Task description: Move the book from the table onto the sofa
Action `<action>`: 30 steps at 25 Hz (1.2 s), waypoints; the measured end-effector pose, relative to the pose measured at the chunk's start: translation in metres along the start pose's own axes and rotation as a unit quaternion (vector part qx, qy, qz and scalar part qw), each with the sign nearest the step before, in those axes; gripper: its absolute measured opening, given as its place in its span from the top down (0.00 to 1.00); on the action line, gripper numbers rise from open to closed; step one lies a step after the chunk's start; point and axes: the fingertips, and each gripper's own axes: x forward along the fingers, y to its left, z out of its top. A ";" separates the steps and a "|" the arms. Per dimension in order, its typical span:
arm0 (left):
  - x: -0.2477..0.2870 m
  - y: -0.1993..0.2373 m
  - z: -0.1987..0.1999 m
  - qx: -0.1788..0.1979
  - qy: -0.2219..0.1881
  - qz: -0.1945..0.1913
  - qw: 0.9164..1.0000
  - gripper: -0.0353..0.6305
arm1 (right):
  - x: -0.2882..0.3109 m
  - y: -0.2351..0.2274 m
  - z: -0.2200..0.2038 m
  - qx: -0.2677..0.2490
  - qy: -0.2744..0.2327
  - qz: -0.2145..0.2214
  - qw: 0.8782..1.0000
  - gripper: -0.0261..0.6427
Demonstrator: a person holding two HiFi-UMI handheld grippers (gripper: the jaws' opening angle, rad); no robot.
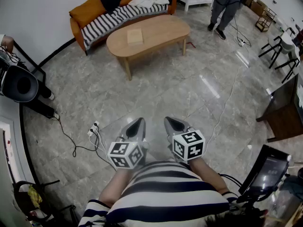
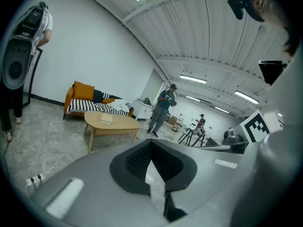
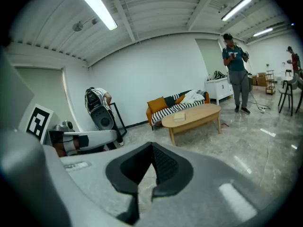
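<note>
The left gripper (image 1: 136, 126) and right gripper (image 1: 171, 124) both have their jaws pressed together on nothing. They sit side by side, well short of the table (image 1: 161, 32). The book (image 1: 135, 36) lies flat on the table, left of its middle, and the sofa (image 1: 106, 20) stands just behind the table. If the jaws arrive shut, they would likely shove the book along the table. Lying flat, it offers little edge, so 1 jaw could skid over the cover. A floor cable (image 1: 71, 143) well short of the table could catch a foot.
</note>
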 end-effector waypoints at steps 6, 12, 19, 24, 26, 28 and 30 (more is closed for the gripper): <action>-0.007 -0.003 -0.005 0.000 -0.003 0.001 1.000 0.95 | -0.004 0.004 -0.008 0.009 0.001 0.006 1.000 0.96; -0.004 -0.001 -0.005 -0.006 0.000 0.004 1.000 0.95 | -0.001 0.003 -0.006 0.007 0.005 0.006 1.000 0.96; -0.007 0.006 -0.007 -0.014 0.002 0.007 1.000 0.95 | 0.003 0.006 -0.011 0.003 0.015 0.003 1.000 0.96; -0.005 0.019 -0.003 -0.019 0.005 0.005 1.000 0.95 | 0.013 0.011 -0.007 0.002 0.018 -0.004 1.000 0.96; -0.003 0.028 0.001 -0.014 0.006 0.001 1.000 0.95 | 0.022 0.014 -0.005 0.001 0.017 -0.009 1.000 0.96; 0.000 0.037 0.007 -0.005 0.006 -0.001 1.000 0.95 | 0.031 0.018 -0.001 -0.003 0.015 -0.012 1.000 0.96; 0.004 0.046 0.015 0.002 0.004 -0.002 1.000 0.95 | 0.040 0.022 0.005 -0.009 0.013 -0.015 1.000 0.96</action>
